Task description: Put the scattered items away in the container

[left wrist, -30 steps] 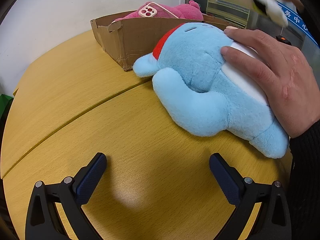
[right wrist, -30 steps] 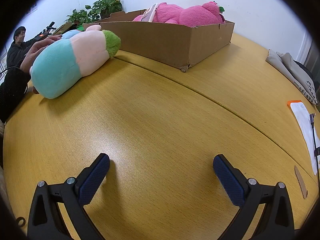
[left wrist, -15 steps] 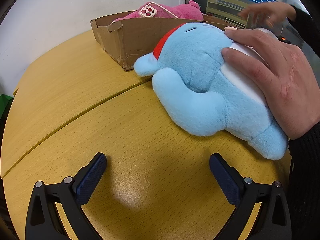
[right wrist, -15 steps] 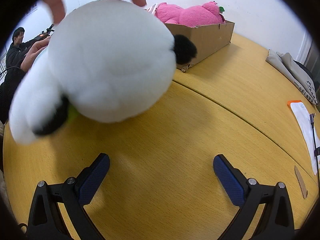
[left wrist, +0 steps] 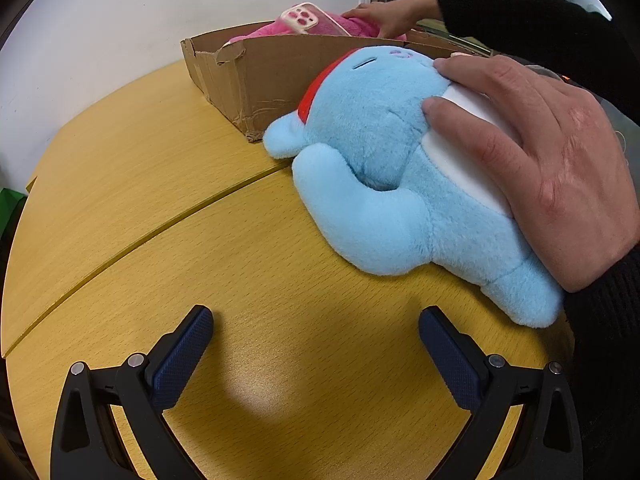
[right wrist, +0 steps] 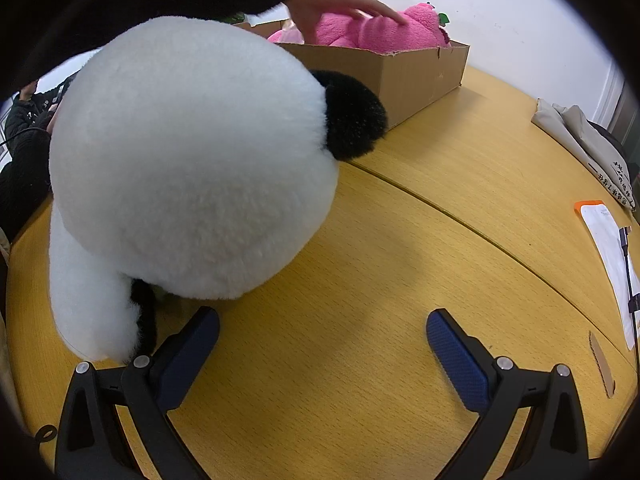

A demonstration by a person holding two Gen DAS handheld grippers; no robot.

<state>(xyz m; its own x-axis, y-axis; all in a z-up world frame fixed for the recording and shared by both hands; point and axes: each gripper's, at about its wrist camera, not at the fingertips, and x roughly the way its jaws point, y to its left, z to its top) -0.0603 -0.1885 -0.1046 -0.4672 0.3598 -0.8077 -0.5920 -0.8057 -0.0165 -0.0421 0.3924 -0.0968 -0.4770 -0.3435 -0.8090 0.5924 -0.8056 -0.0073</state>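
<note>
A light blue plush (left wrist: 384,184) with a red band lies on the wooden table against the cardboard box (left wrist: 264,76), with a bare hand (left wrist: 540,152) resting on it. The box holds a pink plush (right wrist: 384,32) and a pink phone (left wrist: 308,20); another hand (right wrist: 336,0) reaches onto the pink plush. A large white and black panda plush (right wrist: 188,164) sits on the table just in front of my right gripper (right wrist: 322,340), which is open and empty. My left gripper (left wrist: 316,340) is open and empty, short of the blue plush.
The round wooden table (right wrist: 440,240) has a seam across it. At the right lie a folded beige cloth (right wrist: 580,140), a white paper with an orange edge (right wrist: 608,248) and a cable. A person sits at far left (right wrist: 24,108).
The panda plush has been set down on the table in front of my right gripper. A hand has reached into the box onto the pink plush. Both grippers have stayed still.
</note>
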